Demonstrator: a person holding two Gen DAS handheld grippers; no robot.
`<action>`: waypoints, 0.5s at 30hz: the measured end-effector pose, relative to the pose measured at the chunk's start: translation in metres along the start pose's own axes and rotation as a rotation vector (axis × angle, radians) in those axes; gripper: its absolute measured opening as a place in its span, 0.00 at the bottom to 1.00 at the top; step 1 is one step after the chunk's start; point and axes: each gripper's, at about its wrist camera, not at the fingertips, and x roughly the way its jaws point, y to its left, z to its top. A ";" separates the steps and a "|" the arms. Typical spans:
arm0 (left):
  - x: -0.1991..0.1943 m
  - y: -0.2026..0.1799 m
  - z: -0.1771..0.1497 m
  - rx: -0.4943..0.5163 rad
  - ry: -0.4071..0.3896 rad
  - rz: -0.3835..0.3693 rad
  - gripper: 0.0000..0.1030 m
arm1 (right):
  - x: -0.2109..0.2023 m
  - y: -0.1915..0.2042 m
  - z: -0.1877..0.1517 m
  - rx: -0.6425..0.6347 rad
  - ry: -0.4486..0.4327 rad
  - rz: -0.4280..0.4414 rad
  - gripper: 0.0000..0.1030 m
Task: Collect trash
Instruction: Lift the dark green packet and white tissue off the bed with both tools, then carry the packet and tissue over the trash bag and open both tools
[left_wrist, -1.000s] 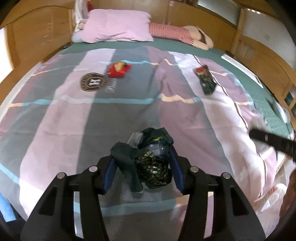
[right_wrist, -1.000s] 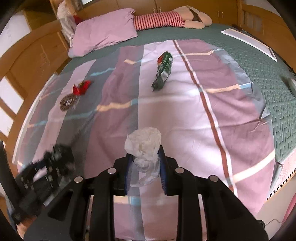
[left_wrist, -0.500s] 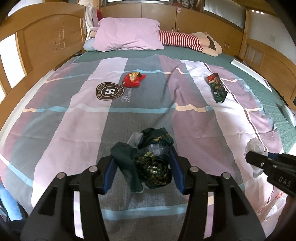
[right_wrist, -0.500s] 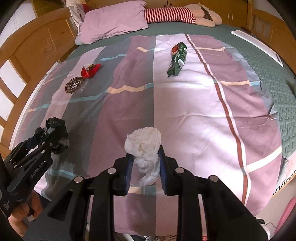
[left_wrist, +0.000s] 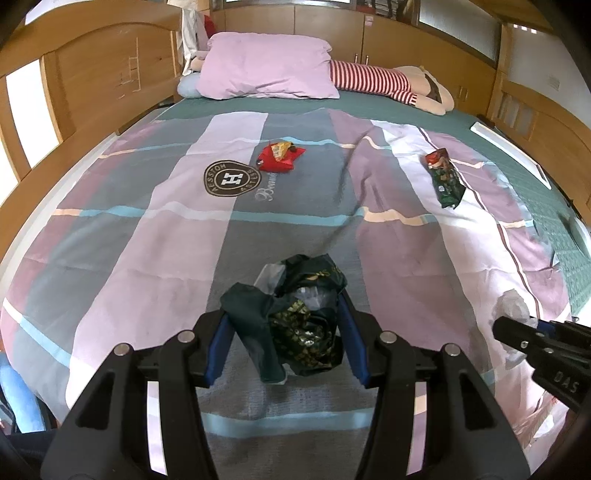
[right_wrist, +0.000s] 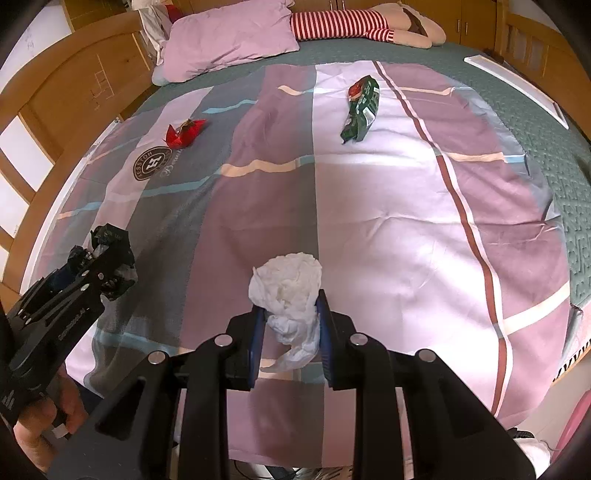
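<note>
My left gripper (left_wrist: 284, 343) is shut on a crumpled dark green wrapper (left_wrist: 295, 317), held above the near end of the bed; the same bundle (right_wrist: 110, 254) shows at the left of the right wrist view. My right gripper (right_wrist: 288, 325) is shut on a white crumpled tissue (right_wrist: 286, 284), and that tool (left_wrist: 543, 343) enters the left wrist view at the right edge. On the striped blanket (left_wrist: 147, 240) lie a red wrapper (left_wrist: 279, 157) near a round logo and a green snack bag (left_wrist: 445, 179) further right. Both also show as red wrapper (right_wrist: 184, 133) and green bag (right_wrist: 362, 107).
A purple pillow (left_wrist: 266, 66) and a striped plush toy (left_wrist: 376, 79) lie at the head of the bed. Wooden bed rails (left_wrist: 33, 122) run along the left and right sides. A hand (right_wrist: 37, 435) holds the left tool. A white flat item (right_wrist: 517, 85) lies at the far right.
Both views have swung so the bed sits more centred and level. The right tool, blurred and higher a second ago, now sits lower at the left view's right edge. Both grips are unchanged.
</note>
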 end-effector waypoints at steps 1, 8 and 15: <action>-0.001 0.002 0.000 -0.006 0.000 0.000 0.51 | -0.004 0.000 0.000 0.000 -0.008 0.002 0.26; -0.031 0.014 -0.010 -0.047 -0.073 -0.041 0.51 | -0.051 -0.002 -0.005 -0.018 -0.092 0.042 0.26; -0.063 0.019 -0.031 -0.095 -0.126 -0.117 0.51 | -0.105 -0.007 -0.033 -0.064 -0.149 0.063 0.26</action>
